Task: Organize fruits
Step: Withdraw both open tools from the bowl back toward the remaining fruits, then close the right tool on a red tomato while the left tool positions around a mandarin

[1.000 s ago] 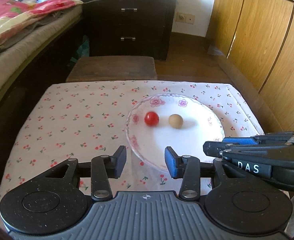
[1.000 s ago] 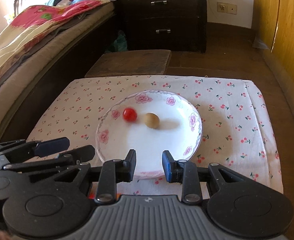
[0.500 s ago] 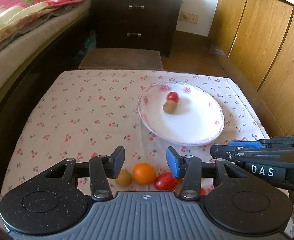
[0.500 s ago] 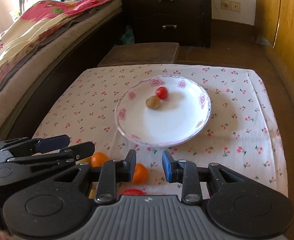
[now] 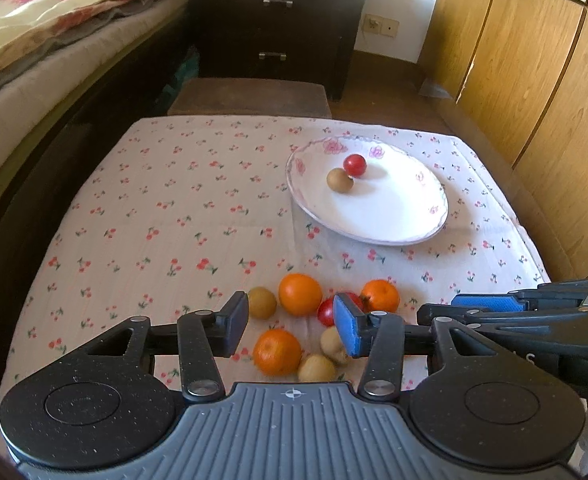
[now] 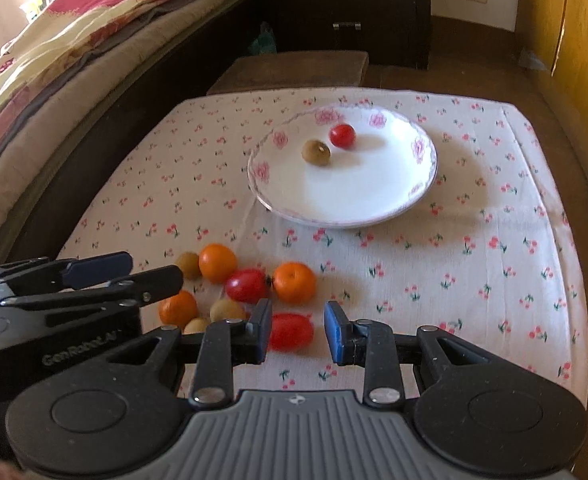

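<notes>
L wrist view: left tongs (image 5: pixel 290 322) spread, just been opening, pinching nothing, over loose fruits (image 5: pixel 299 294) on near part of bench (image 5: pixel 174 220). Plate (image 5: pixel 389 236) further back, to the right, w/ round red tomato (image 5: pixel 354 165) touching brown fruit (image 5: pixel 339 179).
R wrist view: right tongs (image 6: pixel 297 330) narrowly apart, pinching nothing. Oblong red tomato (image 6: pixel 292 332) seen in gap, long axis left-right across view.
</notes>
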{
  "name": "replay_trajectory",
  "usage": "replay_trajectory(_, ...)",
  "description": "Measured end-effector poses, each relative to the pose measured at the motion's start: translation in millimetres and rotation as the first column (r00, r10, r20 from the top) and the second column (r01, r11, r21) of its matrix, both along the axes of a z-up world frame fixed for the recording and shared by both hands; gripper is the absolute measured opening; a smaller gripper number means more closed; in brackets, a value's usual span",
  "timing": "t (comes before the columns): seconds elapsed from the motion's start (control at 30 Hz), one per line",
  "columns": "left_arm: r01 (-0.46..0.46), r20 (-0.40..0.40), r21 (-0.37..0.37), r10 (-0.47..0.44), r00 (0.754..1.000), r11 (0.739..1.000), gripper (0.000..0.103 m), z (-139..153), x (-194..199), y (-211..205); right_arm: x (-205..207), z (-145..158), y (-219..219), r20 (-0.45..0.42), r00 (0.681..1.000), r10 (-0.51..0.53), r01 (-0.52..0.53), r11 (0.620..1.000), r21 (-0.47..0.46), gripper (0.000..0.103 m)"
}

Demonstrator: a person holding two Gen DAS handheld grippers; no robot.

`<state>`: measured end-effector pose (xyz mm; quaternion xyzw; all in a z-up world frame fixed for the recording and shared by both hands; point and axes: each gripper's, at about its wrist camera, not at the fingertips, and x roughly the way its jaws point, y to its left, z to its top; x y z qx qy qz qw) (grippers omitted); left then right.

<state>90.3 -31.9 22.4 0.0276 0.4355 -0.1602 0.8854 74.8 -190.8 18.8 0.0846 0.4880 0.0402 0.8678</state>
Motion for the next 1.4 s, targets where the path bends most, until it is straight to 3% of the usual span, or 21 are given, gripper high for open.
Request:
replay_trajectory(0.7,-0.015,-0.045,-0.003,0.015,0.999,1.000,0.059,-11,-2,11,16,-27,11,-0.071,0.997,0.005,-0.004,1.000,0.005,0.031)
replay_trajectory(1.4,-0.064,-0.145,-0.036,0.058,0.988,0.997,0.059,-32,14,11,23,-28,11,-0.096,0.995,0.007,-0.007,1.000,0.005,0.032)
